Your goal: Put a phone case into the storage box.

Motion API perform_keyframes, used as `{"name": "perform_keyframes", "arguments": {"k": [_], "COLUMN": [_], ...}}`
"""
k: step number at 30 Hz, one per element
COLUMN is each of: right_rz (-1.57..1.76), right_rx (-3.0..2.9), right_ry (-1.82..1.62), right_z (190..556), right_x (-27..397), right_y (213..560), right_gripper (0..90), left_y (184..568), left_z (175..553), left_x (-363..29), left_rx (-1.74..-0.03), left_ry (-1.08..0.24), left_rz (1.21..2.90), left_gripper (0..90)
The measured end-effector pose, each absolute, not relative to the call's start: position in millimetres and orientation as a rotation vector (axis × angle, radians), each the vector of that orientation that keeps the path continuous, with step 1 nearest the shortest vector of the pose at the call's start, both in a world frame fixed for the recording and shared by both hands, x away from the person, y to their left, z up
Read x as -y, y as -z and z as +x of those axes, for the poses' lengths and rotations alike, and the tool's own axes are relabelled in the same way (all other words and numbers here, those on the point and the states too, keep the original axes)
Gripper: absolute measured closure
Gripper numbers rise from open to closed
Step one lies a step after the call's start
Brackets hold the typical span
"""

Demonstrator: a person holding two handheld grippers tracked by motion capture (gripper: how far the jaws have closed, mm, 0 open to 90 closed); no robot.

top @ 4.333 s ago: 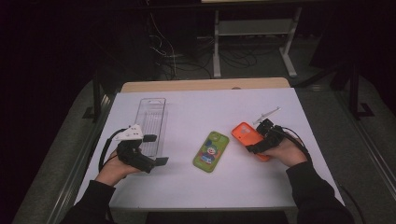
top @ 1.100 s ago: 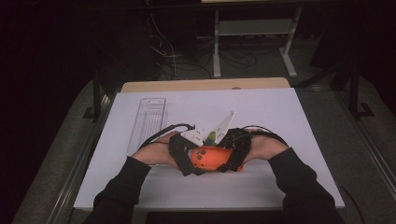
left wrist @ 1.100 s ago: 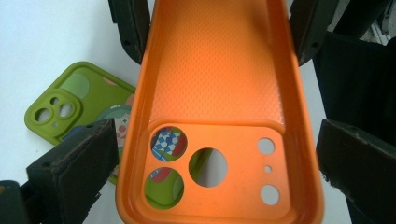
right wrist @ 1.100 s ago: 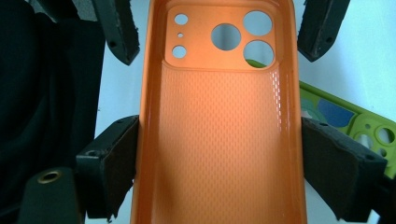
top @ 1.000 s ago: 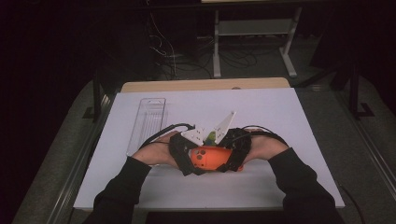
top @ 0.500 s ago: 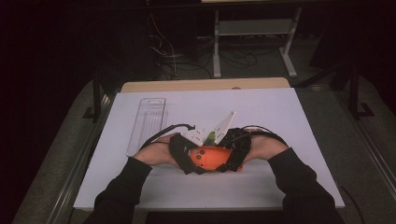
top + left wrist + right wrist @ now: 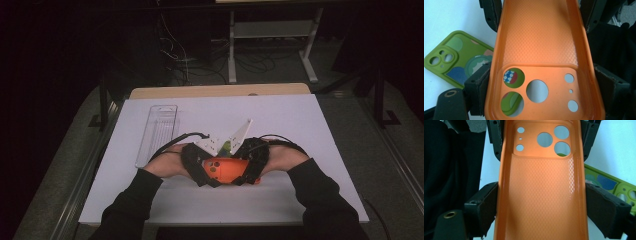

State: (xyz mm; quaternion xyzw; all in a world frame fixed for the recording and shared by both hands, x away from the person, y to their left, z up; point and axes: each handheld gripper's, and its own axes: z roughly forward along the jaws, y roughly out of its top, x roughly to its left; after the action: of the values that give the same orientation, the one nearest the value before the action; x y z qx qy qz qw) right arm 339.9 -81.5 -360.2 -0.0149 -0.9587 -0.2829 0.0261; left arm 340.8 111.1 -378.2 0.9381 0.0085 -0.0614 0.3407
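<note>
Orange phone case (image 7: 227, 170) held up off the surface (image 7: 310, 130) between both grippers, near the front middle of the white sheet in the high view. Case is empty, inner textured side faces both gripper cameras, camera cutouts at one end.

Left gripper (image 7: 541, 82): jaws pinching the case across its width at the cutout end, one black pad on each long edge. Jaws have just been closing, case between them. In the high view the left gripper (image 7: 197, 165) sits at the case's left end, hand behind it.

Right gripper (image 7: 541, 205): jaws pinching the same case across its width, pads pressed on both long edges at the plain end, cutouts far from that camera. In the high view the right gripper (image 7: 255, 162) sits at the case's right end. The two grippers face each other, each one's jaws visible at the top of the other's view.

Green phone case (image 7: 456, 58) lies flat on the surface under and beyond the orange one, patterned back up, camera bump visible; also seen through the orange case's cutouts. A strip of it shows at the right of the right gripper view (image 7: 609, 182).

Clear plastic tray (image 7: 159, 131) lies on the surface at left, well apart from the hands. Both sleeves black.
</note>
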Motion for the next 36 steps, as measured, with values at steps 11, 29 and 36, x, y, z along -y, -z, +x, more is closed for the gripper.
{"name": "perform_keyframes", "arguments": {"k": [11,29,36], "right_rz": [-0.171,-0.482,-0.67], "right_rx": [2.959,2.976,2.936], "right_ry": [0.958,1.136,1.225], "right_z": [343,354,355], "right_x": [90,133,145], "right_y": [358,353,356], "right_gripper": [2.5,1.3,0.5], "left_y": [379,377,375], "left_z": [343,346,347], "left_x": [-113,-124,-125], "left_rx": [-0.09,-0.298,-0.389], "left_ry": [0.16,0.017,-0.044], "left_rz": [2.464,2.428,2.427], "left_gripper": [16.4,16.2,16.2]}}
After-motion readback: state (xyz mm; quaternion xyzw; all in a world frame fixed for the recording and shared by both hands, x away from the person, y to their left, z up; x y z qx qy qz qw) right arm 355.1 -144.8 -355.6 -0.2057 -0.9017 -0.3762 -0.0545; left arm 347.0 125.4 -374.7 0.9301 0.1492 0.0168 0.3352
